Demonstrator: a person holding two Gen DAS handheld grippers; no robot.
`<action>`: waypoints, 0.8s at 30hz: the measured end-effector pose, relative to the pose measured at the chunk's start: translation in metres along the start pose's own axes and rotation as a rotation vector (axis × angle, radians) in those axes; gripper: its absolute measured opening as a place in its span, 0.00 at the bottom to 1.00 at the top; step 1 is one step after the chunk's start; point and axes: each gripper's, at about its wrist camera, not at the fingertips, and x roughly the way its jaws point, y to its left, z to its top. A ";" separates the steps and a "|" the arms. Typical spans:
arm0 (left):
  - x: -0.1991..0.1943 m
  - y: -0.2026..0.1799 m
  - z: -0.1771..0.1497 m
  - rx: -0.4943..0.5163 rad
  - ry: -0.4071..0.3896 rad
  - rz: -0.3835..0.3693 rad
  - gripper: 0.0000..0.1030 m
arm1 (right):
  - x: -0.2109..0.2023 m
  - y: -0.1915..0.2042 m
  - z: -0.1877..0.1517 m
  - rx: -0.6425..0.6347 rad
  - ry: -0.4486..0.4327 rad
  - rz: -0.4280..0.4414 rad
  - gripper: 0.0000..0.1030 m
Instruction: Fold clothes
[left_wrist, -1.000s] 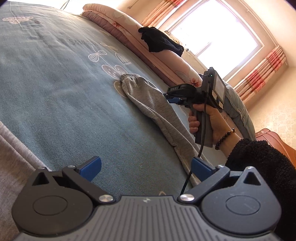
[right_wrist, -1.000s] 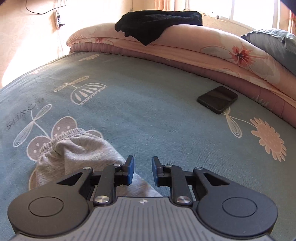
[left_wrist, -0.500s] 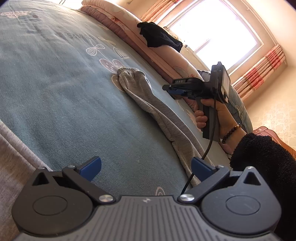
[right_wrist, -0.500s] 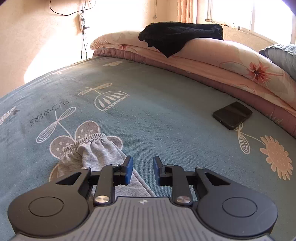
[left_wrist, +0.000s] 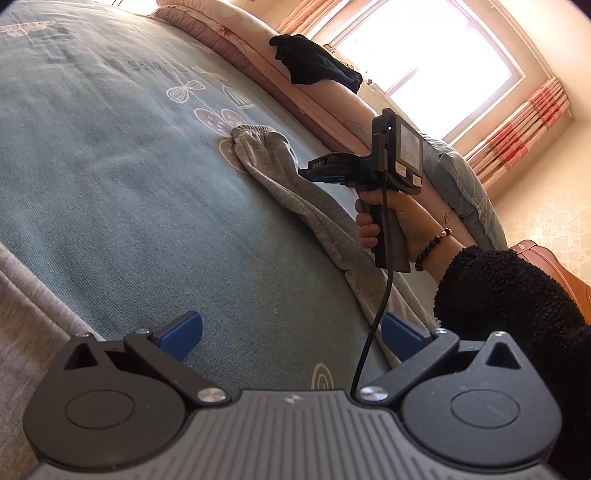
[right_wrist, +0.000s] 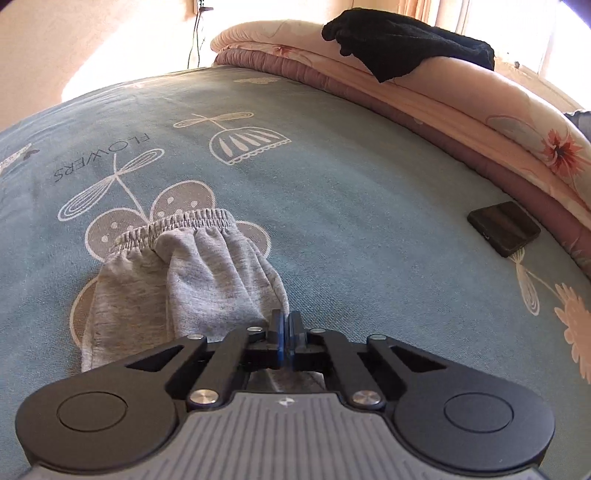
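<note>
Right tool (right_wrist: 286, 334), angled down over our bed (right_wrist: 351, 192), has just closed beside the grey trousers (right_wrist: 207, 273); left tool (left_wrist: 290, 332) gapes wide.

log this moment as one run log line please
task: fold clothes | left gripper: open, empty | right gripper: jaws just closed, shut at edge of grey sweatpants; grip unclear | bedspread: phone

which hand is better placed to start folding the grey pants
Right. The right gripper is shut at the edge of the grey pants near the waistband, while the left gripper hangs open over bare bedsheet.
</note>
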 end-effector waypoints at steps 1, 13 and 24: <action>0.000 0.000 0.000 0.003 -0.002 0.002 0.99 | -0.001 0.001 0.001 -0.009 -0.018 -0.031 0.03; -0.003 -0.001 0.000 -0.008 -0.002 -0.009 0.99 | 0.003 -0.016 0.013 0.068 -0.053 -0.212 0.14; 0.000 -0.001 -0.001 -0.001 0.006 -0.010 0.99 | -0.027 -0.074 -0.033 0.125 0.062 -0.063 0.45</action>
